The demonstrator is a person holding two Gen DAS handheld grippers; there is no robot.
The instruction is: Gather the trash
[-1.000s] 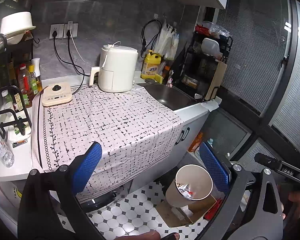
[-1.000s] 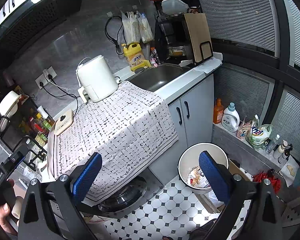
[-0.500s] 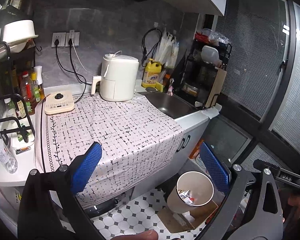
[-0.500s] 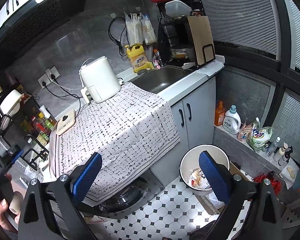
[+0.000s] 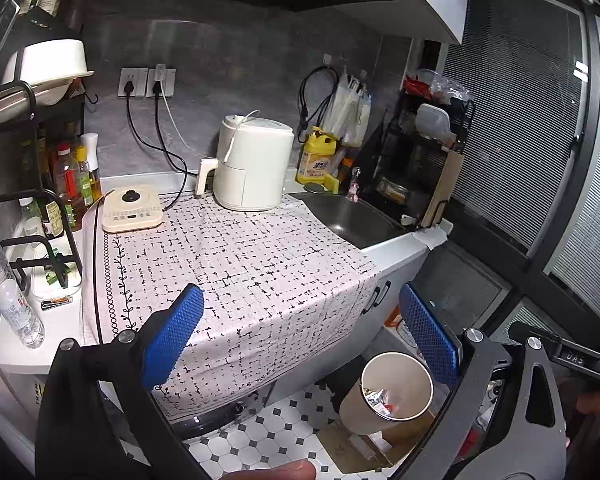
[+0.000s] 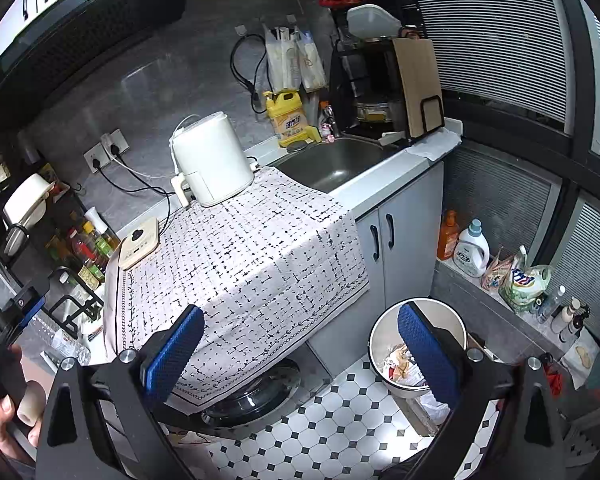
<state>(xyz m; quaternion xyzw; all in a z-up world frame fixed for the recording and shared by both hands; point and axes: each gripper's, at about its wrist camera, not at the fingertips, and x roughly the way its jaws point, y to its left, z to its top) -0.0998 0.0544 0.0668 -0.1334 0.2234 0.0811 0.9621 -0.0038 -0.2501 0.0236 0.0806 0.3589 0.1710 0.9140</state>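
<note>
A round beige trash bin [image 5: 384,400] stands on the tiled floor beside the counter, with crumpled wrappers [image 5: 376,402] inside. It also shows in the right wrist view [image 6: 380,344], with trash [image 6: 398,362] in it. My left gripper [image 5: 300,340] is open and empty, held above the counter's front edge. My right gripper [image 6: 300,344] is open and empty, held high over the floor. The counter's patterned cloth [image 5: 236,264] carries no loose trash that I can see.
A white air fryer [image 5: 252,164] and a cream control pad [image 5: 132,210] sit on the cloth. A sink [image 5: 352,216] lies right, a dish rack [image 5: 424,148] behind it. Bottles [image 5: 72,184] and a water bottle [image 5: 8,292] stand left. Detergent bottles [image 6: 470,248] line the floor ledge.
Both grippers have risen and drawn back a little, so the counter and bin look lower and smaller. Both stay open and empty.
</note>
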